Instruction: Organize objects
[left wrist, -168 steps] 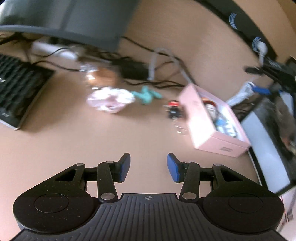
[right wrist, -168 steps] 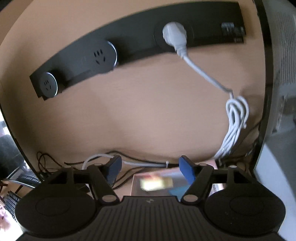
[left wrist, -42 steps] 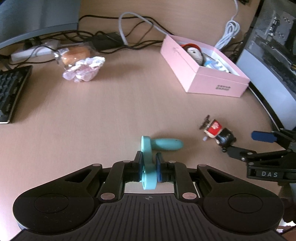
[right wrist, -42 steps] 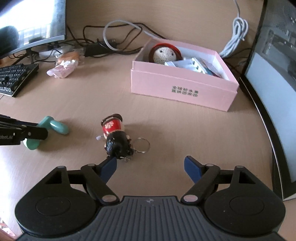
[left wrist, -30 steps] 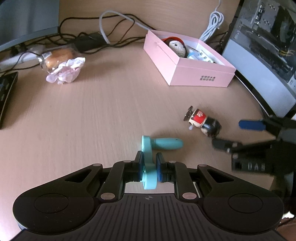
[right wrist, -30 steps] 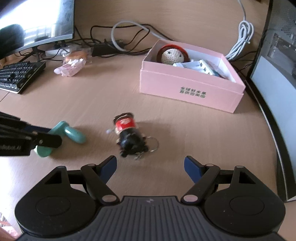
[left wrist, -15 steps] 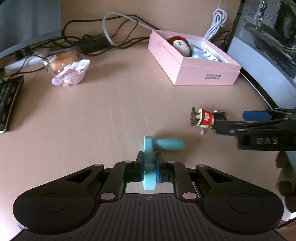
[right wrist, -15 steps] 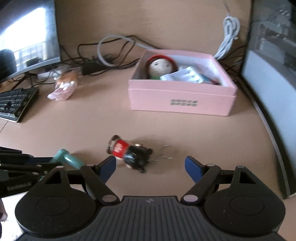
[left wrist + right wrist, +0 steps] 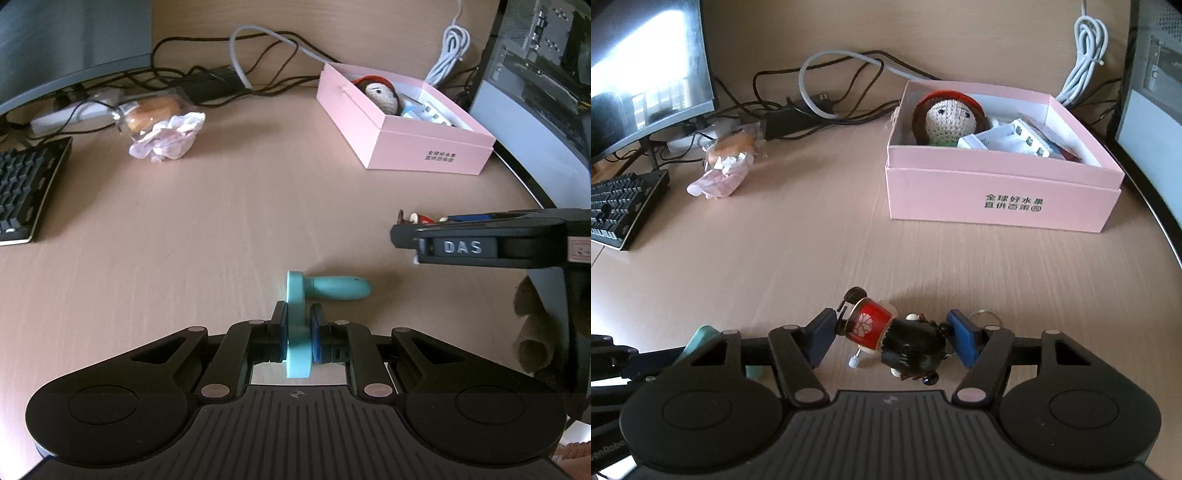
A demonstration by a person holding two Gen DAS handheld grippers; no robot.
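A teal T-shaped toy (image 9: 328,288) lies on the wooden desk, and my left gripper (image 9: 298,325) is shut on its flat disc end. A small doll keychain (image 9: 886,332) with a red body and black head lies sideways between the pads of my right gripper (image 9: 892,334). Those jaws are closing, with a pad close to each end of the doll. In the left wrist view the right gripper (image 9: 461,240) hides most of the doll. A pink box (image 9: 997,199) stands beyond, holding a crocheted doll (image 9: 947,114) and white packets.
A keyboard (image 9: 620,206) and monitor (image 9: 639,74) are at the left. A crumpled pink wrapper (image 9: 166,140) with a bagged bun lies near tangled cables (image 9: 221,77). A computer case (image 9: 535,92) stands at the right, with a coiled white cable (image 9: 1086,51) behind the box.
My right gripper has come forward over the doll keychain and its jaws have narrowed around it. The left gripper still holds the teal toy in the same spot.
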